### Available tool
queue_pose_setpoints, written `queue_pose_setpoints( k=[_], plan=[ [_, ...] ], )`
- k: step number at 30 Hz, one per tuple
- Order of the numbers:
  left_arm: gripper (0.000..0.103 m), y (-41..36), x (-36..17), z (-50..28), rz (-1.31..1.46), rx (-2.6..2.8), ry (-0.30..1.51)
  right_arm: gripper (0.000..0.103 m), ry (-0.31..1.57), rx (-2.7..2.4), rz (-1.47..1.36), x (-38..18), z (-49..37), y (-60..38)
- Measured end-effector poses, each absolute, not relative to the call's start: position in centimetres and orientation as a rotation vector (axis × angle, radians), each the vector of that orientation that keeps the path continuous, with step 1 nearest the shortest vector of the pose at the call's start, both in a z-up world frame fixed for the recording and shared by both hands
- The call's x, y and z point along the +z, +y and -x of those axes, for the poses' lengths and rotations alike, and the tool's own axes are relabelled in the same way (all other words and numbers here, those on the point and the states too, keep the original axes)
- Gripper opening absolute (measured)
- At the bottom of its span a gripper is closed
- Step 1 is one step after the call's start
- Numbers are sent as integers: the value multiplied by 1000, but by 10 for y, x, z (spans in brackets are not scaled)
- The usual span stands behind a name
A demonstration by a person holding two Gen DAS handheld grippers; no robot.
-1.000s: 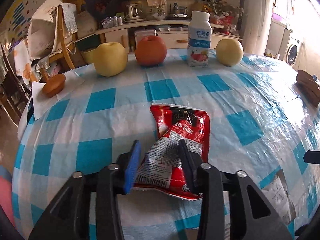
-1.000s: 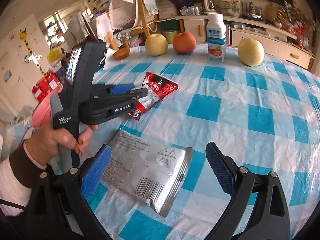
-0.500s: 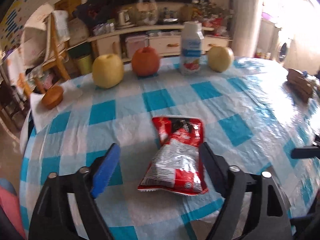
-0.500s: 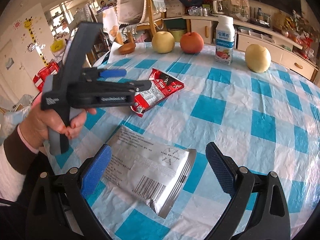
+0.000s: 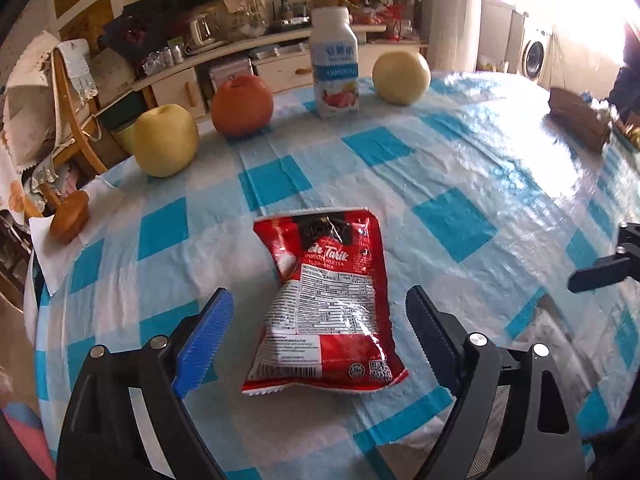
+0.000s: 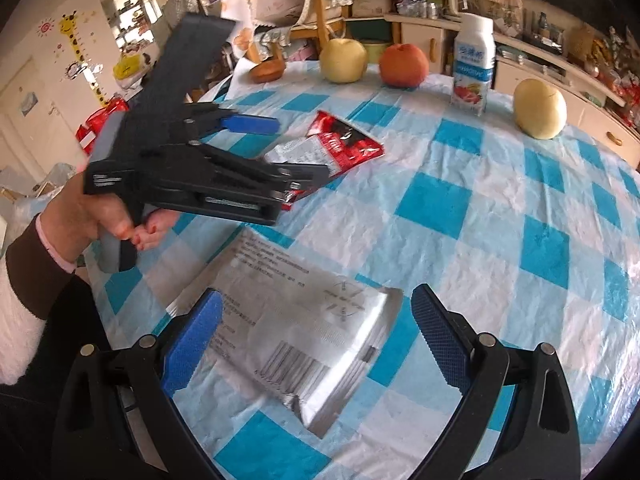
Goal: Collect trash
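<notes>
A red snack packet lies flat on the blue-and-white checked tablecloth. My left gripper straddles its near half. The jaws are opening, and both pads stand clear of the packet's sides. In the right wrist view the left gripper, held by a hand, hovers over the red packet. A silver foil packet lies near the table's front edge. My right gripper is open on either side of it, pads off the foil. One right finger shows at the left view's right edge.
At the far edge stand a yellow apple, an orange-red fruit, a white drink bottle and a second yellow fruit. A brown bun sits on a napkin at the left edge. Beyond are a chair and cabinets.
My left gripper has let go of the red packet, opened wide and drawn back a little. The packet now lies flat on the cloth. The right gripper has hardly moved.
</notes>
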State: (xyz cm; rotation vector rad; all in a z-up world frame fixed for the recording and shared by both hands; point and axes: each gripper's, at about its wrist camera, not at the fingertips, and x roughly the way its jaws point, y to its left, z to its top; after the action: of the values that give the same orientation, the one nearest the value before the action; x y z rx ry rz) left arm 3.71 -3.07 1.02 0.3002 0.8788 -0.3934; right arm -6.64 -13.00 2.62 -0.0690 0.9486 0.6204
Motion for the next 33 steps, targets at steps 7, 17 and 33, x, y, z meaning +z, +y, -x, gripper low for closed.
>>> queue_pose_setpoints(
  k=[7, 17, 33],
  plan=[
    [69, -32, 0, -48, -247, -357, 923, 96, 938, 674, 116, 21, 62, -114],
    [59, -26, 4, -50, -207, -288, 928, 99, 967, 778, 252, 6, 58, -89],
    [59, -13, 27, -32, -121, -259, 865, 99, 1007, 787, 275, -1, 71, -89]
  ],
)
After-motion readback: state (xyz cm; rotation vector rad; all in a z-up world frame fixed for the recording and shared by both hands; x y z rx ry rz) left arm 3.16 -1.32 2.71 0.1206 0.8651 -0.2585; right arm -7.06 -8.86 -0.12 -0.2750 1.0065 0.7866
